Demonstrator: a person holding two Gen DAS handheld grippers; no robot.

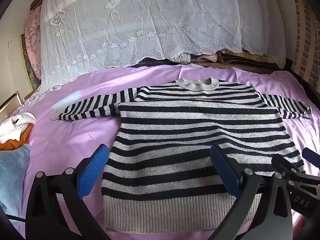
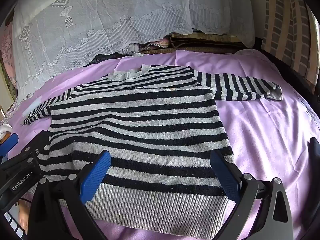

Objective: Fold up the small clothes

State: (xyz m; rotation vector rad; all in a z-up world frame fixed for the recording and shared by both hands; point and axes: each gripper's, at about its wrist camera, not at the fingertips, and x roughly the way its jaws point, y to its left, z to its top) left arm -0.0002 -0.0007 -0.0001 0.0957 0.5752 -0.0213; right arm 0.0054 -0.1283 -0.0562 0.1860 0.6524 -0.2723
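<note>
left wrist view: striped sweater (image 1: 200,140) lies flat, front up, on the lilac bed sheet (image 1: 66,136), collar at the far end, ribbed hem (image 1: 176,212) nearest, both sleeves spread out sideways. left tool (image 1: 158,172) hovers over the hem's left half, jaws spread as wide as they go, nothing between the blue pads (image 1: 94,172). the right tool's body shows at the right edge. a small pile of other clothes (image 1: 16,132) sits at the left of the bed.

right wrist view: right tool (image 2: 160,176) hovers over the hem's right half, jaws fully spread too, empty. right sleeve (image 2: 244,90) lies straight out, well apart from the tool.

judgement: no fold begun. for a clean first fold, pinch each sleeve at the cuff, lay it across the chest, keep stripes aligned; the knit looks thick, so grip both layers near an edge and lift low to avoid dragging the body.
</note>
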